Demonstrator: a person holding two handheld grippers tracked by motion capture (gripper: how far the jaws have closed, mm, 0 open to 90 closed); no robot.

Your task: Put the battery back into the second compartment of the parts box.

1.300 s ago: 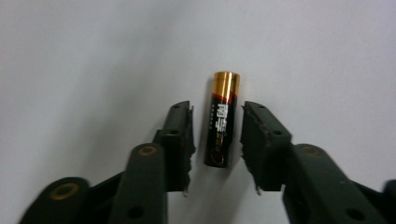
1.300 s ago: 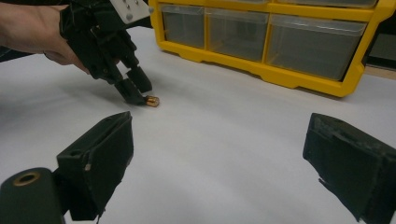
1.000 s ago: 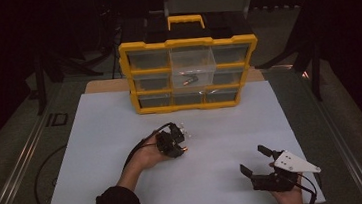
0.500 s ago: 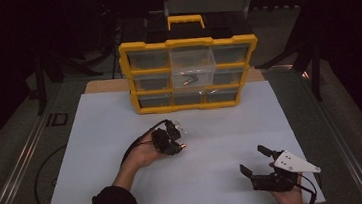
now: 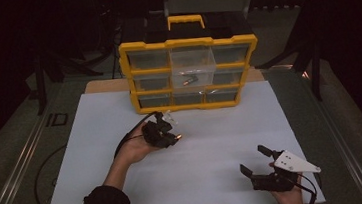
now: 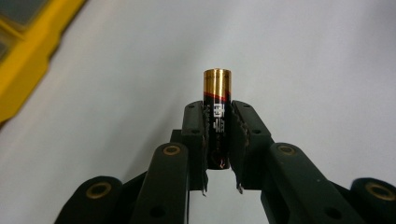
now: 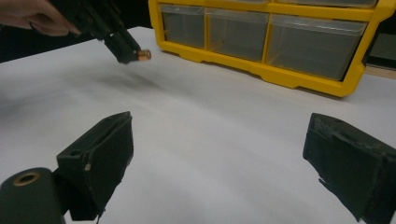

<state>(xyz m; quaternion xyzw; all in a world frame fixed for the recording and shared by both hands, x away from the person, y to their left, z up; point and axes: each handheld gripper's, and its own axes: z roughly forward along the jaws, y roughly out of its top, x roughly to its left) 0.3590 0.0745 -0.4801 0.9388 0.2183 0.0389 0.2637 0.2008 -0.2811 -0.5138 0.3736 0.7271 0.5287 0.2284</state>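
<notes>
High view shows the left hand-held gripper [image 5: 172, 135] near the middle of the frame, just in front of the yellow drawer organizer [image 5: 190, 73], with a small glint at its tip. Left gripper view makes plain what that glint is: a battery [image 6: 217, 109], black with a gold end, clamped between the narrow-set jaws and sticking out past them, over the white bench [image 6: 303, 56], with a yellow corner of the organizer at upper left. So the pick-up looks done, and the step in hand seems to be carrying the battery towards a drawer. The next move, I'd guess, calls for choosing a drawer and getting it open, which the free gripper might have to do. The right hand-held gripper [image 5: 260, 162] sits at lower right of the high view, jaws wide apart and holding nothing. Right gripper view adds the side-on angle: the battery's gold end pokes out at upper left, clear above the bench, and the organizer's bottom row of clear drawers stands shut.
</notes>
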